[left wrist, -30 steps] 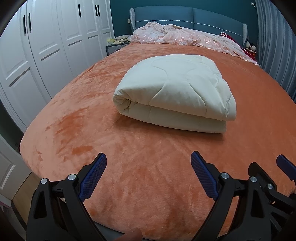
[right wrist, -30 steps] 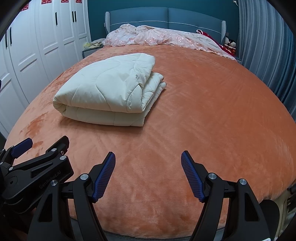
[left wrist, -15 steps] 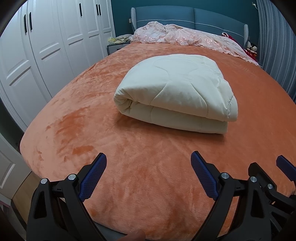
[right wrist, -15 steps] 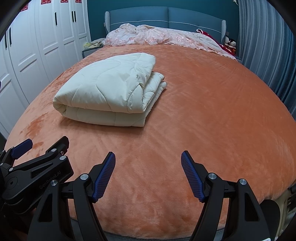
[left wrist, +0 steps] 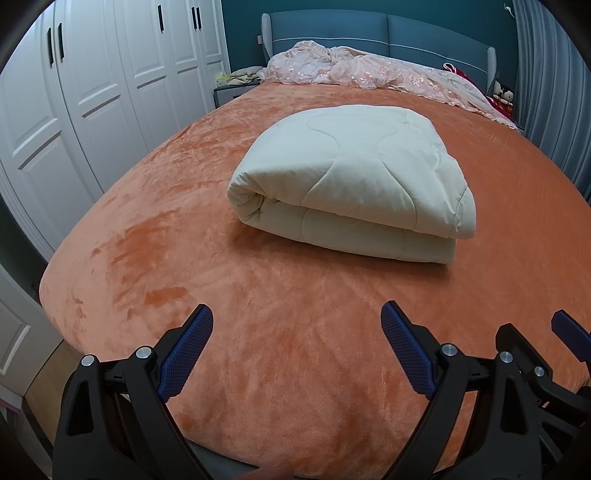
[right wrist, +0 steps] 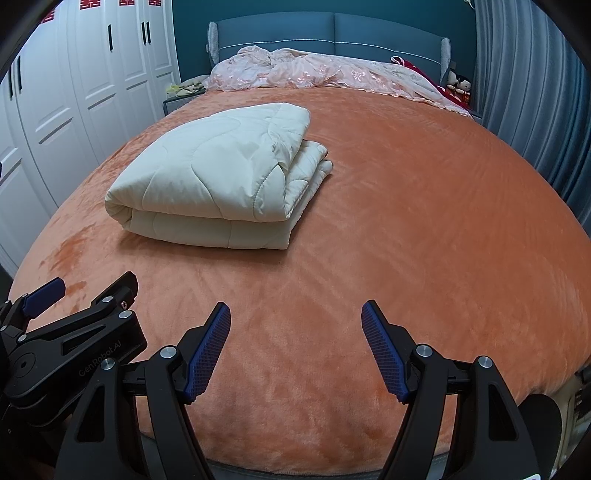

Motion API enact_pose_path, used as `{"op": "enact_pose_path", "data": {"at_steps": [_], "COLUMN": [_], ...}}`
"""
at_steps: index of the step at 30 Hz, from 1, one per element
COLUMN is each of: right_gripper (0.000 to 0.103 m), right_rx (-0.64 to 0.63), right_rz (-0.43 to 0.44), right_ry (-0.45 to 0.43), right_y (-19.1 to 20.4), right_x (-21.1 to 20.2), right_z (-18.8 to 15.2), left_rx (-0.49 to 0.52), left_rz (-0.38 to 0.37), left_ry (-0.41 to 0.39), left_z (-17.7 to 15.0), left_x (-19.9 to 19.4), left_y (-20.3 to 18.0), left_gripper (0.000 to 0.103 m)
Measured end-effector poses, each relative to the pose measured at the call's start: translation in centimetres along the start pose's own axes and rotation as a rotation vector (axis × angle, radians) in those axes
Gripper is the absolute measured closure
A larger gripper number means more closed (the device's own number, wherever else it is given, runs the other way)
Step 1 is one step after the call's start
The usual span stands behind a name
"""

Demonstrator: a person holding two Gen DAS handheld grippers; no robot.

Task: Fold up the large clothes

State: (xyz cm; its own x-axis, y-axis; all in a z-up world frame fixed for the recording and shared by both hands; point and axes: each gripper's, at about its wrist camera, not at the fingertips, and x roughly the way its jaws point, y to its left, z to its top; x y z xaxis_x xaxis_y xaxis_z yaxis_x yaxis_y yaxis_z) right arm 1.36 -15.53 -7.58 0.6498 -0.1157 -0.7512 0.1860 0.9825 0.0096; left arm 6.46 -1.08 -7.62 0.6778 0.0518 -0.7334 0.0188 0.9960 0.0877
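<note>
The cream quilted comforter (left wrist: 351,177), folded into a thick rectangular bundle, lay mid-bed on the orange plush bedspread (left wrist: 258,332), rolled edge facing the white wardrobe doors (left wrist: 92,92). The left gripper (left wrist: 297,347) and the right gripper (right wrist: 295,347) hung over the bed's near edge, jaws spread wide, nothing between them (bare plush ahead). A pink embroidered coverlet (right wrist: 314,72) lined the blue headboard (right wrist: 332,31).

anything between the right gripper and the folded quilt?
Nothing. In the right wrist view only bare orange bedspread lies between the open right gripper and the folded cream quilt.
</note>
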Motion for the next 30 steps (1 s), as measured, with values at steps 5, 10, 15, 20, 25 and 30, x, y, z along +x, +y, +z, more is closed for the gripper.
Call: {"op": "enact_pose_path", "data": {"at_steps": [5,10,15,20,25,30], "right_gripper": [0.032,0.032,0.032,0.032,0.032,0.032], "right_rx": [0.000,-0.002,0.000,0.001,0.002,0.000], "right_rz": [0.000,0.000,-0.002,-0.002,-0.002,0.000], "right_ry": [0.000,-0.001,0.001,0.001,0.002,0.001], "right_y": [0.09,0.13,0.27,0.38,0.38,0.44], "right_x": [0.03,0.05,0.01,-0.03,-0.02,-0.02], "right_z": [-0.03,-0.05,-0.08,-0.10,-0.10,-0.11], "left_rx": [0.003,0.000,0.005,0.001,0.001,0.000], "left_rz": [0.000,-0.001,0.001,0.003,0.004,0.004], "left_ry": [-0.001,-0.001,0.000,0.003,0.002,0.001], "left_z": [0.02,0.05,0.04,-0.02,-0.03,-0.02], "left_x": [0.01,-0.01,0.07,0.10,0.06,0.03], "left_y": [0.04,0.05,0.09,0.16,0.16,0.15], "left_gripper": [0.013,0.013,0.013,0.013,0.013,0.013]}}
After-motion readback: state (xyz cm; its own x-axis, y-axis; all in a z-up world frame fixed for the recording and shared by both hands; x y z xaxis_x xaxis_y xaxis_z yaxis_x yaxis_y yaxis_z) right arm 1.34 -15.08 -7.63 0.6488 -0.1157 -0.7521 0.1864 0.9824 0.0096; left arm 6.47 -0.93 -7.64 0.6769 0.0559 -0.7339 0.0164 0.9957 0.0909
